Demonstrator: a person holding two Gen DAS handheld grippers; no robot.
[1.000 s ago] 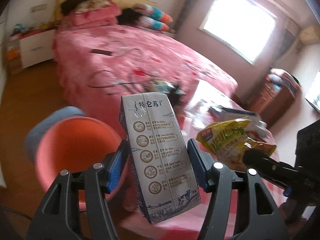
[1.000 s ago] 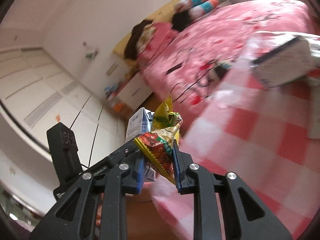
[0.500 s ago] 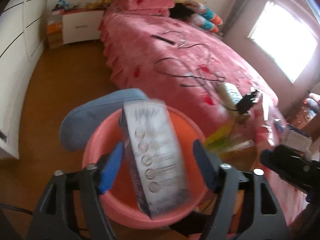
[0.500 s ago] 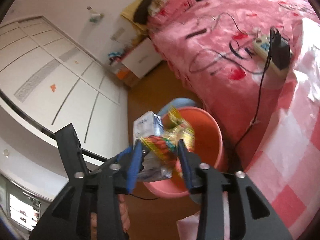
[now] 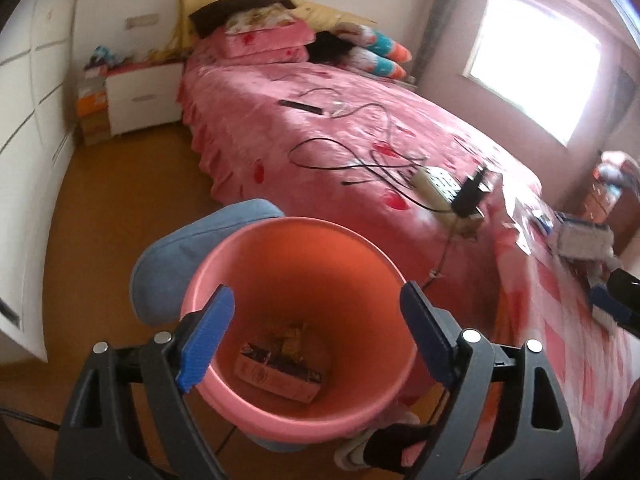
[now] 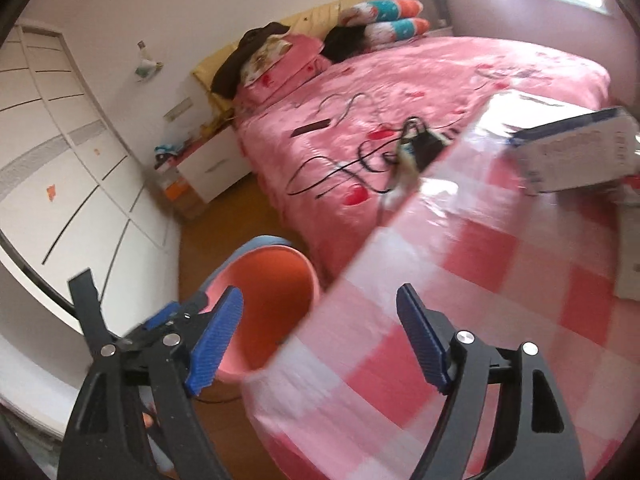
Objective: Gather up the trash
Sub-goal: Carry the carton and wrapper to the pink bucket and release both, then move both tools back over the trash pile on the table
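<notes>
Left wrist: left claw (image 5: 316, 336), opening, empty, hangs over the bin (image 5: 248, 240) rim; right claw (image 6: 320, 344) opening, empty, above the table (image 6: 500, 280) edge.

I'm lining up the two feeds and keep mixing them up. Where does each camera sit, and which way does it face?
Left wrist: on the left hand-held gripper, angled down into the pink bin holding a carton; its opening jaws are empty, and the right hand-held gripper's tip shows.
Right wrist: on the right hand-held gripper, over the checked cloth; jaws opening, empty, left hand-held gripper beside.
Shared: bin, bed, power strip.
</notes>
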